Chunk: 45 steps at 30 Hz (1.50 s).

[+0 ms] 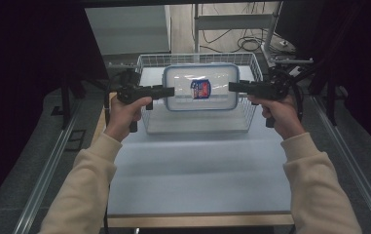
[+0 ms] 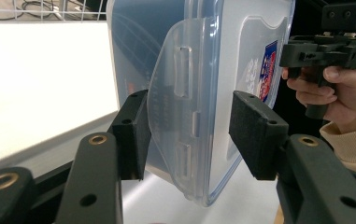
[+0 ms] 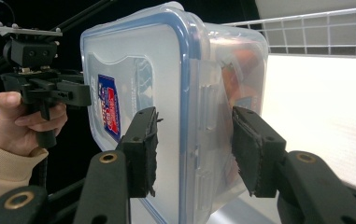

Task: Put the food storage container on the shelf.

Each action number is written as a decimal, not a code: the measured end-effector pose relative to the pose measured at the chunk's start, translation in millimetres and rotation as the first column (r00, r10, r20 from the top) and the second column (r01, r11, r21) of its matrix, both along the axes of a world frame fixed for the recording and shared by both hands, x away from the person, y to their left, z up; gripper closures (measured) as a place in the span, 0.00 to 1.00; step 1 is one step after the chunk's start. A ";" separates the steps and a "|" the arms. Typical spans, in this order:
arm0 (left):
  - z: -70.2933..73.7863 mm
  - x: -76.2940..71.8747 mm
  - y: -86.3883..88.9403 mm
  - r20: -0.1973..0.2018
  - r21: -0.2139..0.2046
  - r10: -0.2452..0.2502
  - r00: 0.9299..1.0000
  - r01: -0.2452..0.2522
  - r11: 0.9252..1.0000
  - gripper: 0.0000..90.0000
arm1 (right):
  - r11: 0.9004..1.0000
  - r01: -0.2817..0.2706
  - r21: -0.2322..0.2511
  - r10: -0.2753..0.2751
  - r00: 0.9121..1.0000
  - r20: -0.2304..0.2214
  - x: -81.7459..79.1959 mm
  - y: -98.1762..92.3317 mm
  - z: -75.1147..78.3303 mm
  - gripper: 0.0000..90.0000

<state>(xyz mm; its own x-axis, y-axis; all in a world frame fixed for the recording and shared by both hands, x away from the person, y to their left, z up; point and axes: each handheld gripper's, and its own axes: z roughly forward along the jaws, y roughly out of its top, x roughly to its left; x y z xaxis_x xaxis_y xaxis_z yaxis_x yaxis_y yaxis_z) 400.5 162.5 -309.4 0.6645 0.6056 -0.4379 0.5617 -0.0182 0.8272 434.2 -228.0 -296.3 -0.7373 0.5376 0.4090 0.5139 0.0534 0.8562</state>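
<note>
A clear plastic container (image 1: 218,78) with a blue-rimmed lid and a red and blue label (image 1: 200,88) hangs tilted over a white wire basket (image 1: 146,63), its lid facing the camera. My left gripper (image 1: 171,91) is shut on its left end and my right gripper (image 1: 231,87) on its right end. In the left gripper view the pads (image 2: 131,135) stand either side of the container (image 2: 203,70) at its locking flap. In the right gripper view the jaws clamp the lid side and base of the container (image 3: 138,70), and something orange shows inside.
The basket stands at the far end of a pale table (image 1: 197,165). Metal rails (image 1: 46,170) run along both sides of the table. Beyond the basket are cables and a frame leg (image 1: 196,29) on the floor.
</note>
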 end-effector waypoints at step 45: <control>-10.2 110.0 3.7 -0.206 -0.089 0.021 0.978 -0.040 0.995 0.53 | 0.995 0.092 0.027 -0.083 0.968 -0.236 108.3 2.5 -3.2 0.56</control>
<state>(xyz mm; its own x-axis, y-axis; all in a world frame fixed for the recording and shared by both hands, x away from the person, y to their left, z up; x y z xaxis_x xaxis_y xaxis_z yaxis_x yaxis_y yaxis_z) 510.5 166.2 -319.6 0.5366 0.5750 -0.6176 0.7183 0.0729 0.6919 542.5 -225.4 -299.5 -0.5696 0.5763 0.5860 0.7017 -0.0304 0.7118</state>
